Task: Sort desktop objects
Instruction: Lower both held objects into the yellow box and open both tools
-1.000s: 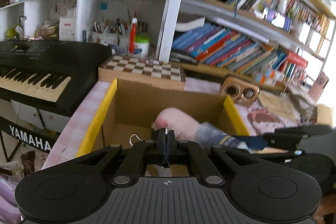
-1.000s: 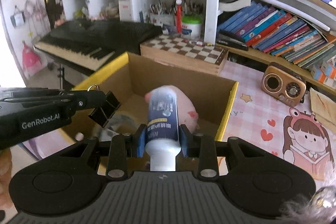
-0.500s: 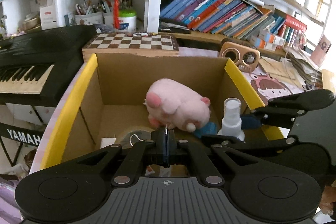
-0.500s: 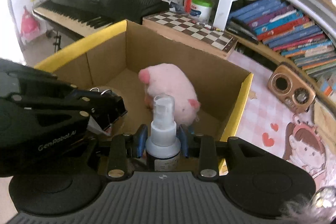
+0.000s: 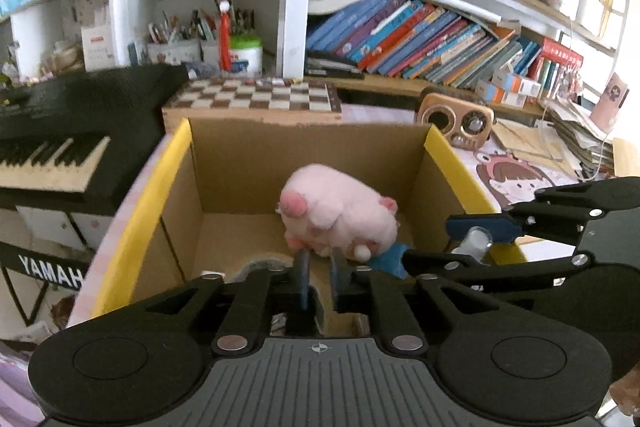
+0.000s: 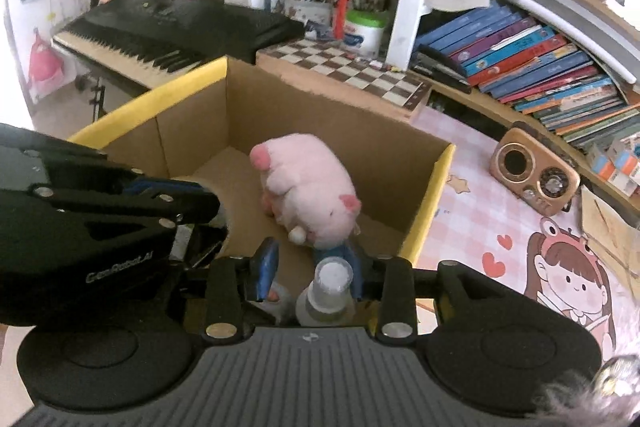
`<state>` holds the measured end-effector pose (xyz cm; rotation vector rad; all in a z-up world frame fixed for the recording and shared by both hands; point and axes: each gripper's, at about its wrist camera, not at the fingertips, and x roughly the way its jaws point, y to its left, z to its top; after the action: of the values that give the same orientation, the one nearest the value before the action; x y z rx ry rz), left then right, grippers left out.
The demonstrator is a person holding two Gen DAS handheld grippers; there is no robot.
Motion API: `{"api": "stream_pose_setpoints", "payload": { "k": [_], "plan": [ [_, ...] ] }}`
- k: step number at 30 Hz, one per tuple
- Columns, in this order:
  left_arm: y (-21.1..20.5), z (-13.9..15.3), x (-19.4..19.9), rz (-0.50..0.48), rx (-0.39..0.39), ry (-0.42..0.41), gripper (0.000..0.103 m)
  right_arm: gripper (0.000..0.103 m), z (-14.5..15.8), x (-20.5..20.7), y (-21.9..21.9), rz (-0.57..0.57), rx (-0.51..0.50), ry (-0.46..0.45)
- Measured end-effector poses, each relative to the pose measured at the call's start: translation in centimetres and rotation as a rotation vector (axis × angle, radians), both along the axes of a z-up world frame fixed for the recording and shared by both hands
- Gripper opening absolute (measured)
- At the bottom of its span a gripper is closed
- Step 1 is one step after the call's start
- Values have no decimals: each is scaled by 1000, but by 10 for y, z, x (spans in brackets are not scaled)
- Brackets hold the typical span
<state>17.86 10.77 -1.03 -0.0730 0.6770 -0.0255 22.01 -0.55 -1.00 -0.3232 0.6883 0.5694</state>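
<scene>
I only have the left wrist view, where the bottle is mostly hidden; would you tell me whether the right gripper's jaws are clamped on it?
Observer: No. The right gripper has its jaws opening, and the clear-capped white spray bottle sits between them with a visible gap on its left side.
Operator: Thank you. Is the other pad off it too?
Observer: I cannot tell; the right pad looks very close to the bottle's shoulder.
Operator: Where is the bottle relative to the toy?
Observer: Just in front of the pink plush pig, near the right yellow-edged wall of the cardboard box.
</scene>
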Motion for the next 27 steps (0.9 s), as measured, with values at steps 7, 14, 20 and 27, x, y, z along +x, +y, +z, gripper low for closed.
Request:
{"api": "stream_pose_setpoints", "payload": {
  "k": [7, 14, 20, 27],
  "plan": [
    [-4, 25, -30, 14, 19, -111, 54, 37, 19, -19, -20, -71, 64, -44],
    [-22, 47, -59, -23, 34, -204, 60, 38, 38, -59, -49, -133, 103, -96],
    [-38, 62, -94, -49, 53, -248, 61, 38, 52, -99, -72, -179, 128, -133],
    [-53, 67, -136, -67, 54, -271, 63, 38, 59, -143, -90, -214, 153, -156]
  ]
}}
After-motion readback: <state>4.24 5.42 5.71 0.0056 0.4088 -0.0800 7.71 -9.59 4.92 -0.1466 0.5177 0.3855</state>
